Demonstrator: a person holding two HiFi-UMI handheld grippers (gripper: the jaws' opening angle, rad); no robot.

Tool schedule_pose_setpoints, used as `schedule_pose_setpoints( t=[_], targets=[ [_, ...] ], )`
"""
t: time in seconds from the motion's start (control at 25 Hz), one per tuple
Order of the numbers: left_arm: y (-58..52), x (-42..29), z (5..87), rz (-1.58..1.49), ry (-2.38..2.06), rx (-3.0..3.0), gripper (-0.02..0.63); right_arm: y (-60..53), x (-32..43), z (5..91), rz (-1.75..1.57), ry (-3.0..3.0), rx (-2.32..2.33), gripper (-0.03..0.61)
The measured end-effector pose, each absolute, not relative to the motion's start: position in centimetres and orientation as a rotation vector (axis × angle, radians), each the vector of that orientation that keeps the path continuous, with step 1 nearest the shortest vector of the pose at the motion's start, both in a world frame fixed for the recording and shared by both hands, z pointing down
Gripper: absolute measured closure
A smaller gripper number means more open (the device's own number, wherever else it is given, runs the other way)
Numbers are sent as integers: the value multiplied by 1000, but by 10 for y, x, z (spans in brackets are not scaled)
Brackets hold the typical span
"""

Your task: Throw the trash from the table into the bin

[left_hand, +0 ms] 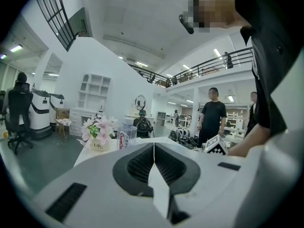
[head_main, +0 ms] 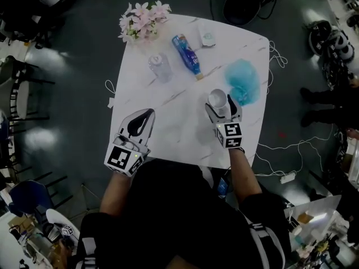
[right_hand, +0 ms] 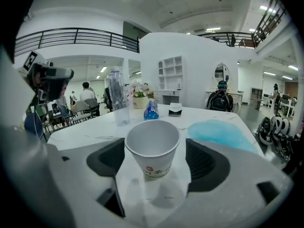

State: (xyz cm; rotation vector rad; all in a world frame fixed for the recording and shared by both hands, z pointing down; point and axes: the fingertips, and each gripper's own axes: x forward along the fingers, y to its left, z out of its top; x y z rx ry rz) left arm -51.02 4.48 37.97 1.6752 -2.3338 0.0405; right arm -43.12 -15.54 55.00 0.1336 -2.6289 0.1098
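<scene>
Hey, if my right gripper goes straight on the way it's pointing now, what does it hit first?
The white paper cup, which stands upright on the table between the right gripper's open jaws. The pads look just clear of its sides, so going straight on would probably push it.

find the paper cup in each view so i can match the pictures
Head view: the paper cup stands right of centre on the table, between the open jaws of the right gripper.
Left gripper view: not in it.
Right gripper view: the cup is dead centre, upright between the open jaws.
Shared landmark: the pink flowers at the table's far edge, seen in all three.
</scene>
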Motion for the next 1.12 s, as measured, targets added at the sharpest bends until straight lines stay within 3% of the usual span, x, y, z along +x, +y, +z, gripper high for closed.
schedule_pose_setpoints(
  t=[0.68, 1.12],
  targets=[
    [90, -518, 397, 0, -2353, 1598, 598, -149, -447, 539, 131, -2669, 245, 234],
    [57, -467, 375, -9, -2317, 1742, 598, -127, -396, 470, 65, -2789, 204, 239]
  ],
)
